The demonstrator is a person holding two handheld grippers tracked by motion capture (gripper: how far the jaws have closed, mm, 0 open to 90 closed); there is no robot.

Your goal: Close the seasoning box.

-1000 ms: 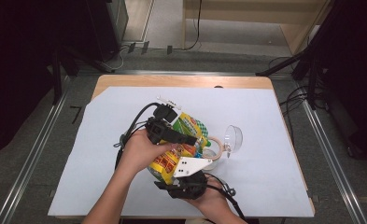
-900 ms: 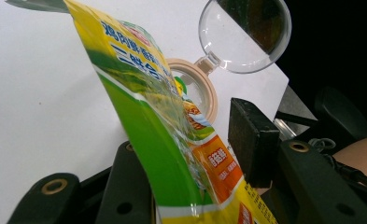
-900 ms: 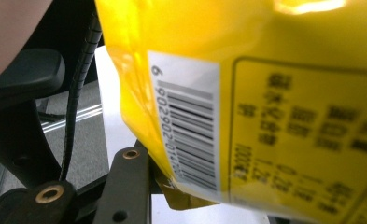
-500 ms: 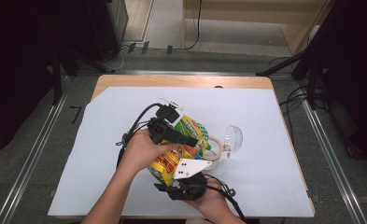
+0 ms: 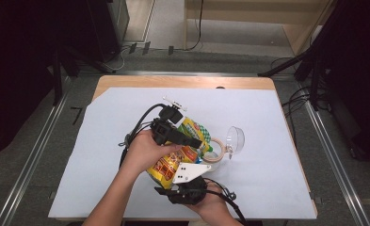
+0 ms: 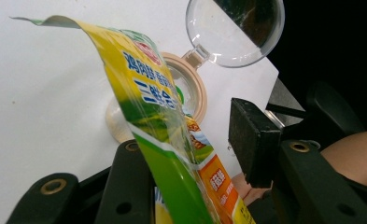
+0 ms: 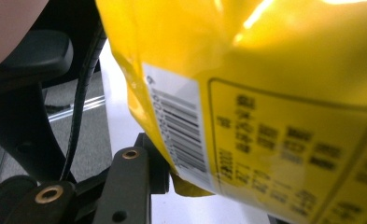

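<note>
Snack bag (image 5: 175, 157), yellow and green, hangs between your two grippers above the white table cover (image 5: 277, 141). Your left gripper (image 6: 190, 154) has the bag's upper edge between its jaws, but its far pad stands apart from the film, so I cannot tell if it really clamps. Your right gripper (image 7: 172, 179) pinches the bottom corner near the barcode. If you pull them apart unevenly, the film can slip out and the bag may fall on the clear cup (image 5: 235, 140) just ahead.
</note>
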